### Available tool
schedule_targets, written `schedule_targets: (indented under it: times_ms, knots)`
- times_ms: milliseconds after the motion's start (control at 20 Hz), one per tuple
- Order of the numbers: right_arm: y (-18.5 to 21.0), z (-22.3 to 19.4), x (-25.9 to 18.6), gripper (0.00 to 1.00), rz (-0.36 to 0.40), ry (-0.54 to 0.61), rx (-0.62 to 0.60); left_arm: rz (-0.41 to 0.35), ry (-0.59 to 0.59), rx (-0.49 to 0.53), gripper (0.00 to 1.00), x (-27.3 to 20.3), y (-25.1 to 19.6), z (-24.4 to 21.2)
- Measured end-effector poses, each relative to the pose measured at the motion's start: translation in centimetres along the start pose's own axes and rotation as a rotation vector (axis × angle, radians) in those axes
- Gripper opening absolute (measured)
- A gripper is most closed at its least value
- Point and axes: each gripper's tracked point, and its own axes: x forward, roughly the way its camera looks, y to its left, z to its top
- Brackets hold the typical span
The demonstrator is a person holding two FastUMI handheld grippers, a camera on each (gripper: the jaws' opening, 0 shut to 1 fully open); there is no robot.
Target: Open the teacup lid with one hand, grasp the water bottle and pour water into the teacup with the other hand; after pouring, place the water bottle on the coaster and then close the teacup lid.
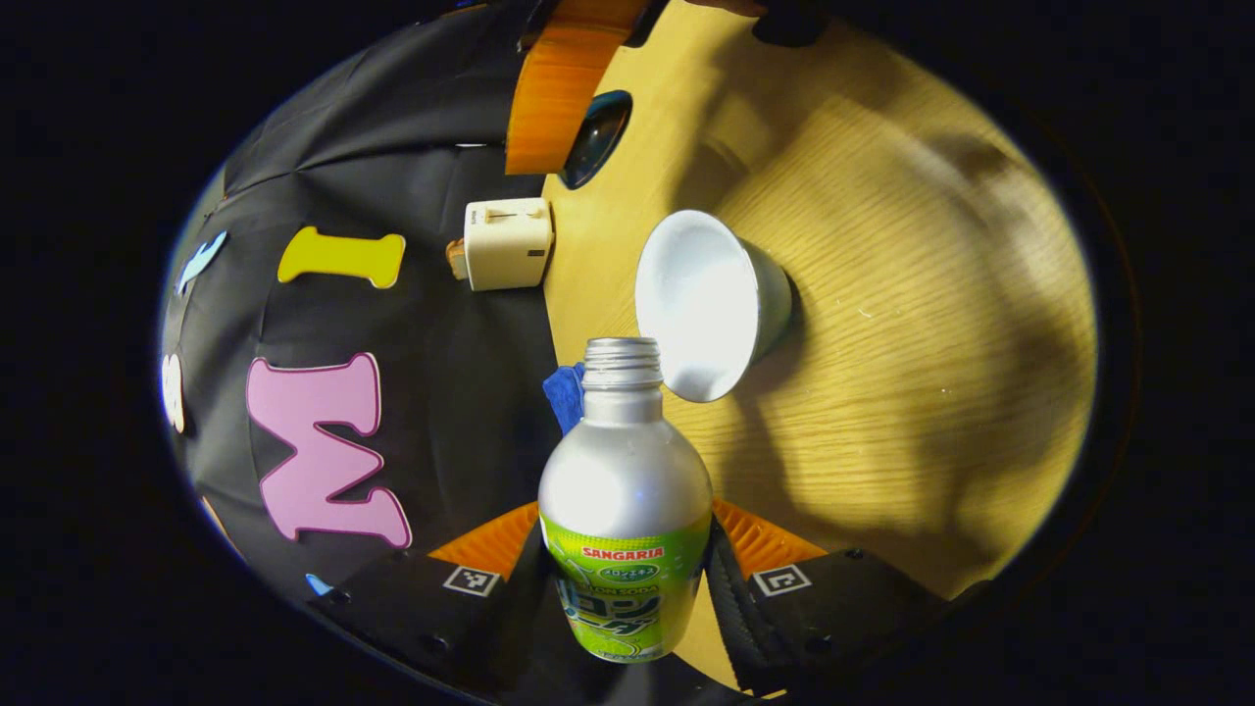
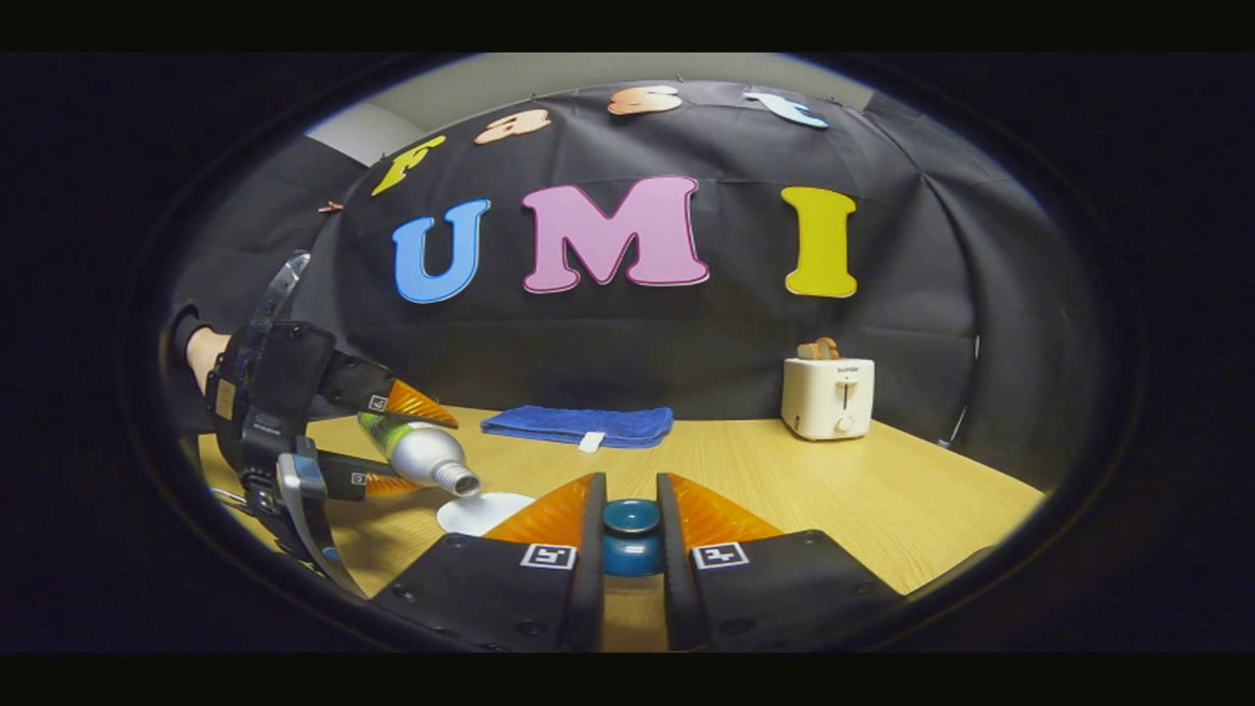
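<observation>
My left gripper (image 1: 627, 529) is shut on a silver bottle with a green label (image 1: 625, 510). The bottle is tilted, its uncapped mouth right at the rim of the white-lined teacup (image 1: 706, 304) on the wooden table. No water stream is visible. In the right gripper view the same bottle (image 2: 417, 451) leans down toward the teacup's white rim (image 2: 482, 512), held by the left gripper (image 2: 417, 449). My right gripper (image 2: 630, 510) is shut on the dark blue teacup lid (image 2: 631, 537), held up off the cup. That lid (image 1: 595, 137) also appears beside one of the right gripper's fingers (image 1: 559, 88).
A cream toaster (image 2: 828, 395) stands at the back right of the table (image 2: 882, 510) against the cloth wall. A folded blue towel (image 2: 578, 424) lies at the back middle. A person's hand (image 2: 201, 353) holds the left gripper.
</observation>
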Motion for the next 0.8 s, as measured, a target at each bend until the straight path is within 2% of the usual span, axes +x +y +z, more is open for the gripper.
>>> schedule_targets:
  times_ms: [100, 150, 800]
  knots:
    - [0.0, 0.0, 0.0, 0.28, 0.0, 0.0, 0.001, -0.014, 0.011, 0.046, 0.78, -0.2, -0.3, -0.2]
    - [-0.1, 0.0, 0.0, 0.34, 0.0, 0.0, 0.001, -0.02, 0.016, 0.06, 0.78, -0.2, -0.4, -0.2]
    - [-0.1, 0.0, -0.2, 0.34, 0.0, 0.0, 0.0, -0.028, 0.06, 0.233, 0.78, -0.6, -1.3, -0.9]
